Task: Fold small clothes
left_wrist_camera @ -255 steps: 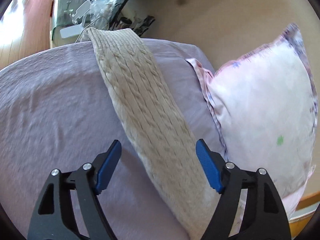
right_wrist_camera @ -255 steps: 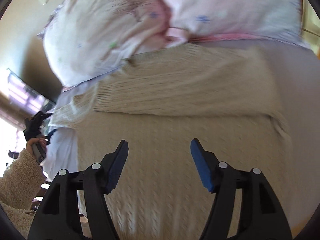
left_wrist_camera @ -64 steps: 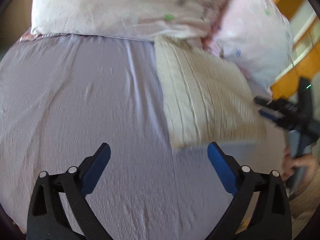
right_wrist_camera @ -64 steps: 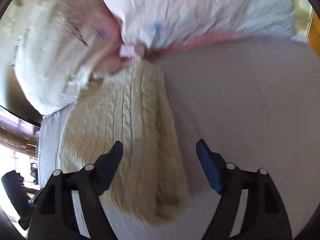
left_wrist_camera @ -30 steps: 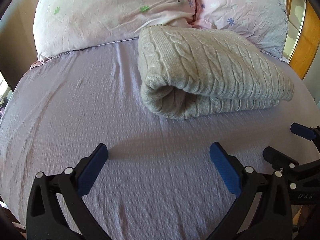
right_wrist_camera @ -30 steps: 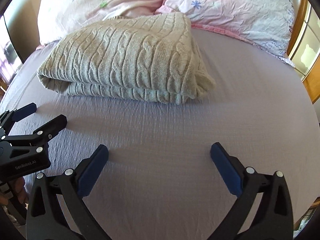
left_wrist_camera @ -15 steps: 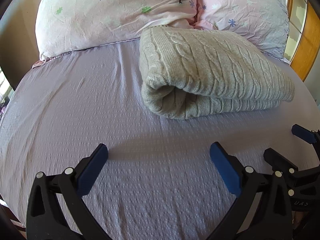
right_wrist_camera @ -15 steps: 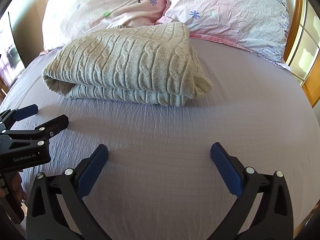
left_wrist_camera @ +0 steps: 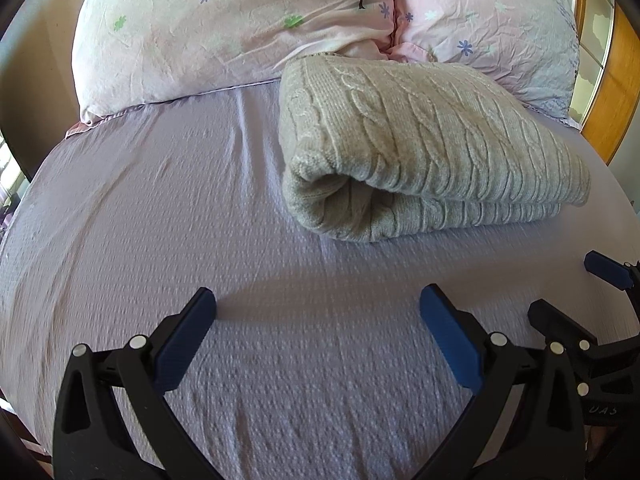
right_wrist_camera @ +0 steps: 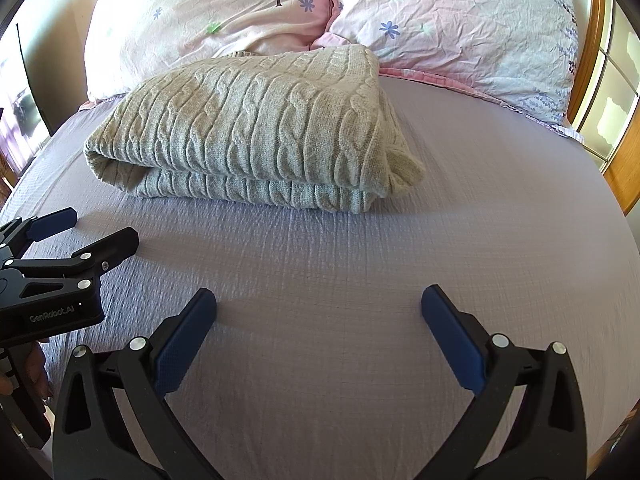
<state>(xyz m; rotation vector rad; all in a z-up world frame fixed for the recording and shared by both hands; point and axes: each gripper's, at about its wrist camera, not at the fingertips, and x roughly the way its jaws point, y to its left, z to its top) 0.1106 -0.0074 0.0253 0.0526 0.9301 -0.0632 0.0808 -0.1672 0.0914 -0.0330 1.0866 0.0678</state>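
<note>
Between the blue pads of the left gripper (left_wrist_camera: 318, 312): only lilac bedsheet (left_wrist_camera: 160, 208). Jaws spread wide, gripping nothing. Right gripper (right_wrist_camera: 319, 312) same: wide apart, nothing held, sheet under it.

Ahead of both sets of fingers, well apart from them, lies the folded cream cable-knit sweater (right_wrist_camera: 256, 128), flat on the sheet, far edge touching the pillows. From the left gripper it sits ahead and right; from the right gripper, ahead and slightly left.

Beyond it, two pink floral pillows (right_wrist_camera: 208, 12) (right_wrist_camera: 460, 24) side by side. Wooden frame (right_wrist_camera: 624, 168) with window panes off to the right.

Left view shows the sweater's rolled fold end and the right gripper's tips at its right edge, cut off by the frame. Right view shows the layered long edge, plus the left gripper at its left edge, also spread; the hand holding it is barely visible. Room at the far left is washed out, unreadable.
</note>
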